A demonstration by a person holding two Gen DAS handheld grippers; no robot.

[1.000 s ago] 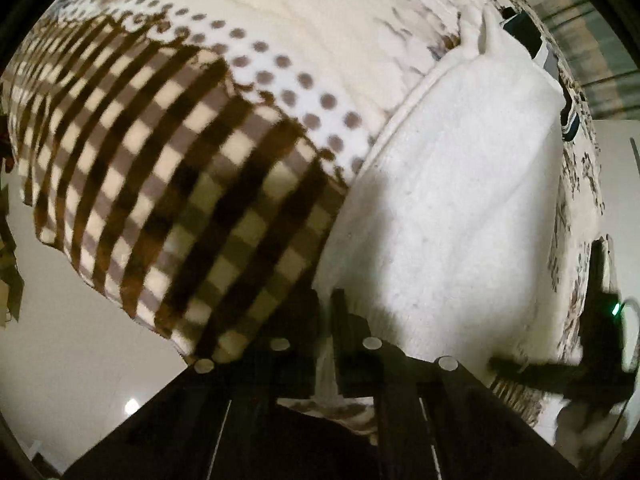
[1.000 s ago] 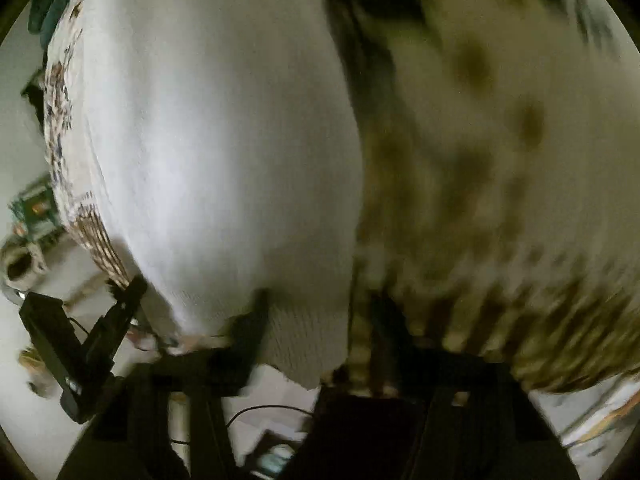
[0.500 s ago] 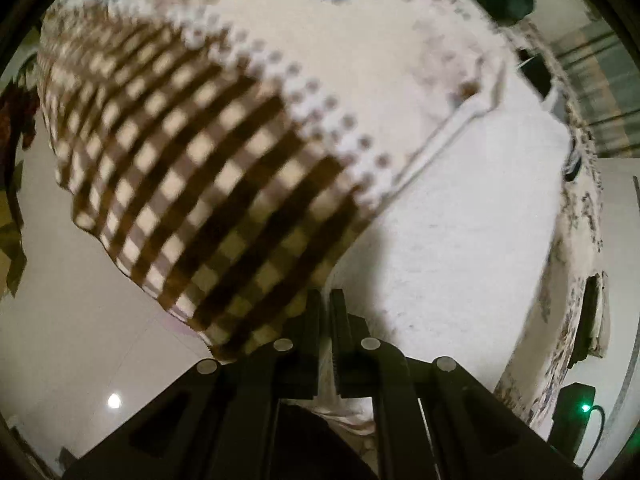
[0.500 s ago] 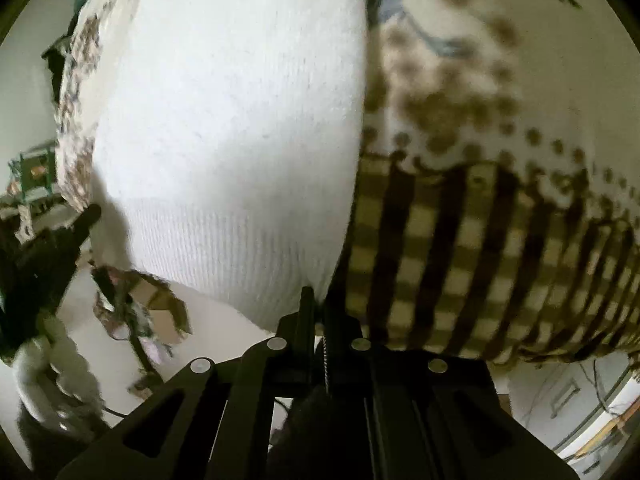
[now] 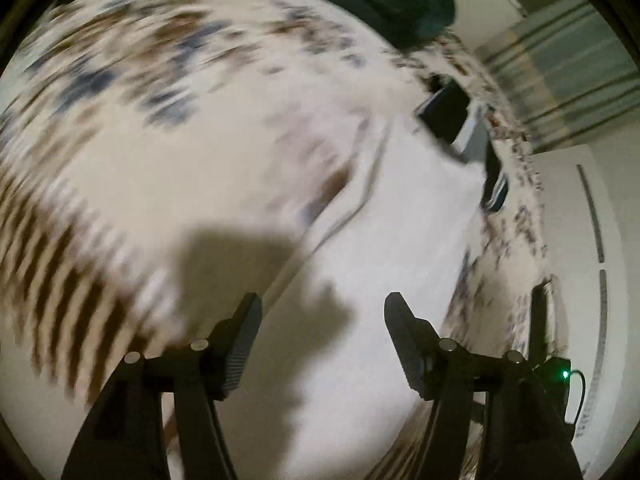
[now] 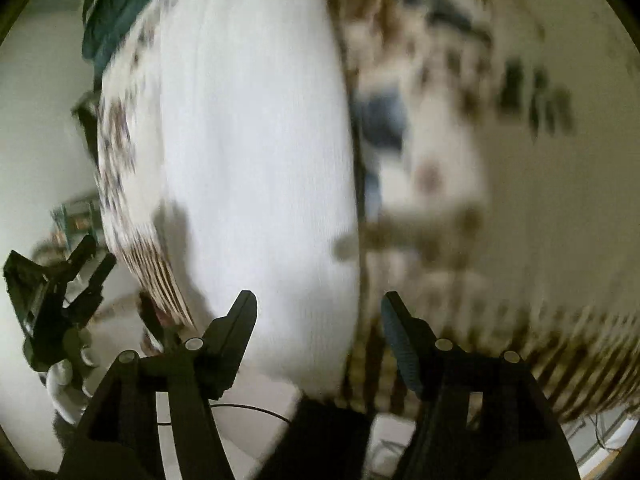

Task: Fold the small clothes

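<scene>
While the left gripper [image 5: 322,314] hangs with its jaws spread and nothing between them, the white sweater [image 5: 384,248] lies flat below it on the patterned blanket [image 5: 132,128]. In the right view the right gripper [image 6: 318,312] is also released, above the sweater's [image 6: 256,152] edge.

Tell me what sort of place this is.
Probably a bedroom at home: a white knit garment lies on a patterned blanket over what looks like a bed, with striped curtains at the far side. Both views are blurred.
</scene>
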